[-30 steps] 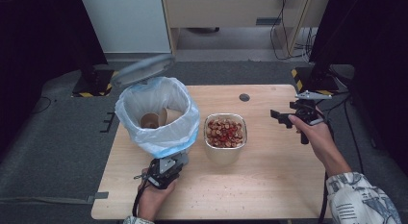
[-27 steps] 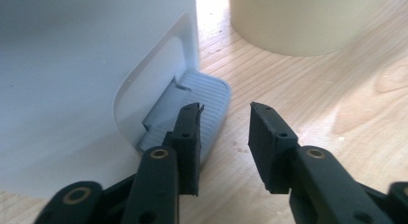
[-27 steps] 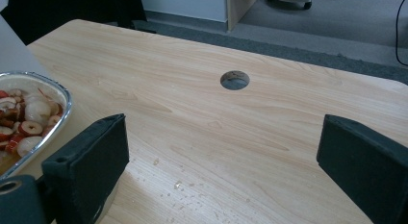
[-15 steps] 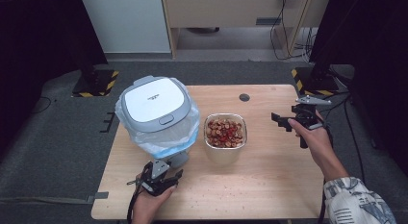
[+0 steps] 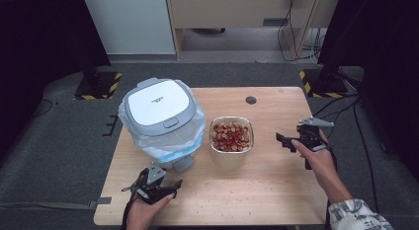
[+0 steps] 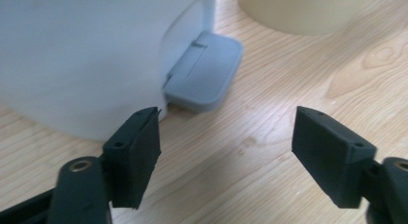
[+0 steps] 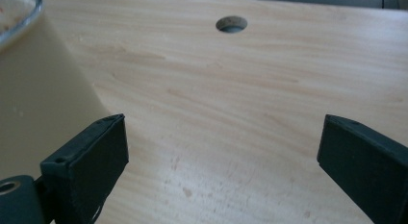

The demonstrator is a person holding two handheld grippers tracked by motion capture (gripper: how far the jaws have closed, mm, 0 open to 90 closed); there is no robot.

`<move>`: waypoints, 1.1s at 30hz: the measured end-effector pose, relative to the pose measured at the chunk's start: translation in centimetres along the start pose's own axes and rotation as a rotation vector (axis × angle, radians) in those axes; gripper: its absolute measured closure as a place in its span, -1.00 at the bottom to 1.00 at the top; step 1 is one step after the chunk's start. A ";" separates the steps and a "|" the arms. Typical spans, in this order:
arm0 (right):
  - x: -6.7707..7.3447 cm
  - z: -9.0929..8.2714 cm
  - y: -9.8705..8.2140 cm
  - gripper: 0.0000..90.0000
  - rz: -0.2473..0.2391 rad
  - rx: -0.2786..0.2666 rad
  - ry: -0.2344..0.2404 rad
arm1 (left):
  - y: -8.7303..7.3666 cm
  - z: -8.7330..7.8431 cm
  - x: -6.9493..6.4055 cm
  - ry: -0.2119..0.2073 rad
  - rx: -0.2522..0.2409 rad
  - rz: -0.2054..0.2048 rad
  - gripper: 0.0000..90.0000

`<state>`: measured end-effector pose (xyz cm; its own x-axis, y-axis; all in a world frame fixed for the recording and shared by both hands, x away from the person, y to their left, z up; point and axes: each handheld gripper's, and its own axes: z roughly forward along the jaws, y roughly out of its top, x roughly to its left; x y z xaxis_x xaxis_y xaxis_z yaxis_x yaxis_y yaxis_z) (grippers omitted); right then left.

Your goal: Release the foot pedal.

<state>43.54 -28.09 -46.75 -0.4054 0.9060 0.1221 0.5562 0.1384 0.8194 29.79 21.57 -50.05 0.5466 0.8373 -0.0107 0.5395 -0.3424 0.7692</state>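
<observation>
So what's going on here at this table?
A person sits at a wooden table with a grasping tool in each hand. Both are open and hold nothing. The left tool sits just in front of the grey pedal of a small lidded bin lined with a plastic bag. The right tool hovers beside a container of reddish food pieces.

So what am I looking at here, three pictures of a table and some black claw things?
A person holds a hand tool with two black jaws in each hand: the left gripper and the right gripper. One camera looks down from above; the other two ride on the tools, looking along their jaws. On the wooden table stand a small lidded bin with a grey pedal, and a bowl of reddish food pieces. Both tools are open and hold nothing.
</observation>
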 end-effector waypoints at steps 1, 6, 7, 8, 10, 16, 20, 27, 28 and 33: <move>0.0 0.0 -0.4 -0.91 -0.005 0.007 0.003 | -0.1 -0.1 0.2 0.004 0.004 -0.004 -0.51; 0.5 -0.2 -2.5 -0.91 0.008 0.027 0.021 | -0.7 -0.4 1.0 0.014 0.019 -0.001 -0.59; 0.6 -0.3 -2.9 -0.91 0.005 0.033 0.025 | -0.8 -0.3 1.2 0.012 0.028 0.002 -0.59; 0.7 -0.3 -3.1 -0.91 0.006 0.044 0.026 | -0.9 -0.3 1.3 0.013 0.034 0.000 -0.62; 0.9 -0.3 -3.7 -0.91 -0.017 0.057 0.016 | -1.0 -0.4 1.5 0.016 0.032 -0.008 -0.65; 1.8 0.1 -4.7 -0.91 -0.037 0.102 0.004 | -1.1 -0.3 1.9 0.034 0.042 -0.011 -0.70; 2.5 0.6 -5.0 -0.91 -0.045 0.124 0.008 | -1.2 -0.2 2.2 0.039 0.040 -0.012 -0.73; 3.3 2.6 -5.4 -0.91 -0.028 0.166 -0.060 | -1.3 0.0 3.4 0.069 0.053 -0.027 -0.76; 3.3 3.0 -5.5 -0.91 -0.025 0.170 -0.069 | -1.4 0.1 3.7 0.074 0.056 -0.033 -0.76; 3.7 4.8 -5.6 -0.89 0.022 0.170 -0.135 | -1.5 0.7 4.9 0.099 0.057 -0.049 -0.77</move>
<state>42.38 -23.61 -53.58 -0.2969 0.9534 0.0535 0.6828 0.1727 0.7099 32.11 25.94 -51.66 0.4538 0.8909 0.0178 0.6014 -0.3210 0.7316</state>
